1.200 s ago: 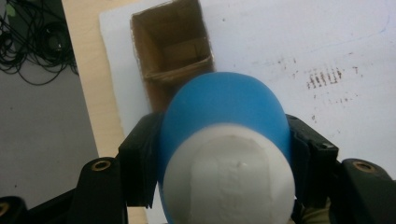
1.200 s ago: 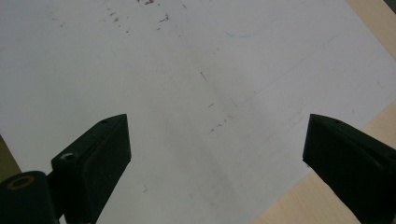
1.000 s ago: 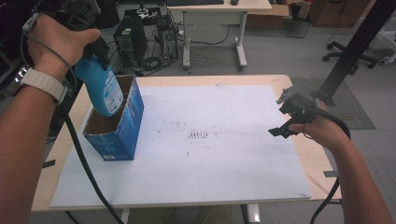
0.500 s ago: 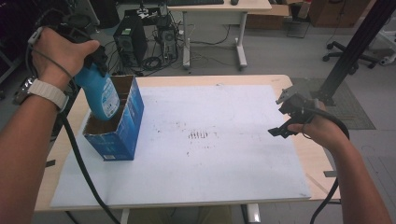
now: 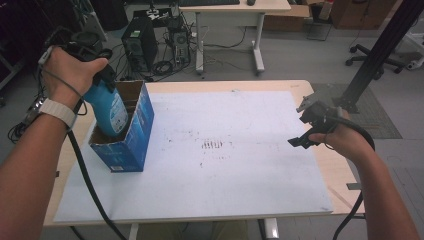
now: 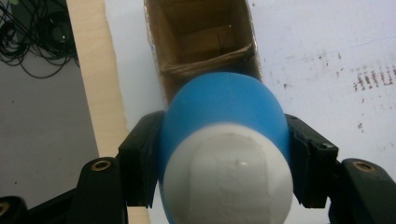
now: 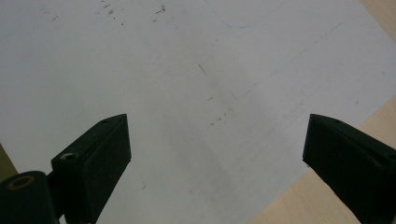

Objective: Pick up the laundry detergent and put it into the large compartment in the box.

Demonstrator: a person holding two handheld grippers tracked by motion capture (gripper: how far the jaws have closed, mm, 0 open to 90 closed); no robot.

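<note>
Left forearm reaching in from the lower left, raised high over the table's left side, pale band on the wrist, left hand wrapped around the left gripper. Jaws clamped on both sides of a rounded blue and white body, pointing down. Right forearm coming in from the lower right, right hand low near the table's right edge, holding the right gripper. Jaws spread wide apart with nothing between them, aimed down and leftward over the white surface. Black cable trailing from each gripper.

The white sheet lies open (apparently bare) right of the blue box.
</note>
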